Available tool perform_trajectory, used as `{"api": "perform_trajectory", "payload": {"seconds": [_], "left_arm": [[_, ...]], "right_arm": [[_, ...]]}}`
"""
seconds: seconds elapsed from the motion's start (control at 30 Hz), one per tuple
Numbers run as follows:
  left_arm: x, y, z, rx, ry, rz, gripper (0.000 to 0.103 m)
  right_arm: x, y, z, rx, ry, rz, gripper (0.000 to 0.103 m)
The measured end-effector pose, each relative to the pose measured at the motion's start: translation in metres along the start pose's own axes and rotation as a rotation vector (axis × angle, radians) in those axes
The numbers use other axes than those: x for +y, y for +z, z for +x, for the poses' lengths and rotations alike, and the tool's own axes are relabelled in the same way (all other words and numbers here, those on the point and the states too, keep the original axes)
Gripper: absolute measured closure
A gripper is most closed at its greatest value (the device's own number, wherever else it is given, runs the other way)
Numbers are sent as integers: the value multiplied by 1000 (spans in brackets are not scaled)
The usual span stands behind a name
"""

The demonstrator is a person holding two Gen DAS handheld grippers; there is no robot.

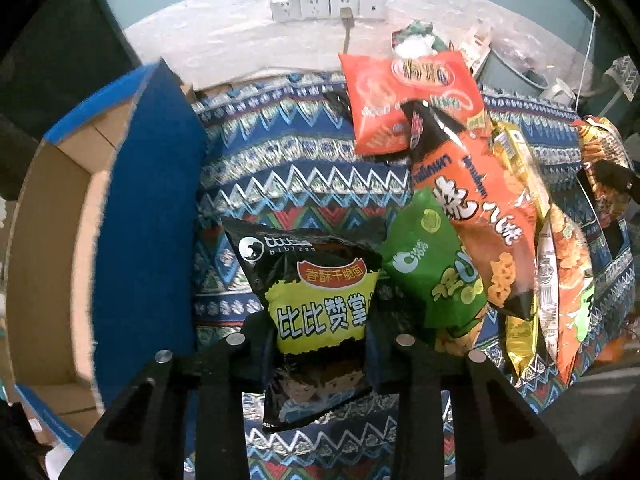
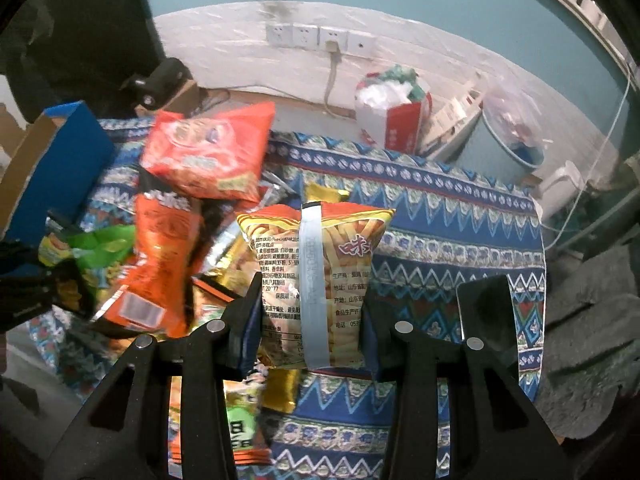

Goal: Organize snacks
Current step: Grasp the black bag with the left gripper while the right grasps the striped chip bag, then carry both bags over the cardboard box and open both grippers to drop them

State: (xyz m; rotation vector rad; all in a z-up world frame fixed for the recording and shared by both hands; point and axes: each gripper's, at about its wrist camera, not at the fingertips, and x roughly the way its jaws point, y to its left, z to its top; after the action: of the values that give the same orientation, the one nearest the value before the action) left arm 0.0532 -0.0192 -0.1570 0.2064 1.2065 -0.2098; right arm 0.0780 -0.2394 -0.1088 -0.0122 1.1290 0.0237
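The left gripper (image 1: 320, 344) pinches a black-and-yellow noodle snack bag (image 1: 320, 300) beside the blue-edged cardboard box (image 1: 148, 216), while the right gripper (image 2: 312, 332) clamps a yellow-orange crisp packet (image 2: 316, 280) above open patterned cloth (image 2: 448, 216).

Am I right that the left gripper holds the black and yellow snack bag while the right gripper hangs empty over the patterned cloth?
Not quite: the right gripper is not empty. The right wrist view shows it shut on a yellow and orange snack bag. The left gripper does hold the black and yellow snack bag, above the patterned cloth.

Wall sockets (image 2: 320, 38); patterned cloth (image 2: 460, 216); grey bin (image 2: 500, 152).
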Motion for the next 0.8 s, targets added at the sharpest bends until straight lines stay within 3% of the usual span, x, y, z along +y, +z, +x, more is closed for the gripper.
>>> {"api": "perform_trajectory", "payload": {"seconds": [0.6, 0.8], "left_arm": [[-1, 10, -74, -204, 32, 78, 68], [15, 10, -91, -249, 52, 62, 68]], "right_arm": [[55, 23, -34, -95, 87, -77, 63], [79, 34, -43, -127, 121, -106, 63]]}}
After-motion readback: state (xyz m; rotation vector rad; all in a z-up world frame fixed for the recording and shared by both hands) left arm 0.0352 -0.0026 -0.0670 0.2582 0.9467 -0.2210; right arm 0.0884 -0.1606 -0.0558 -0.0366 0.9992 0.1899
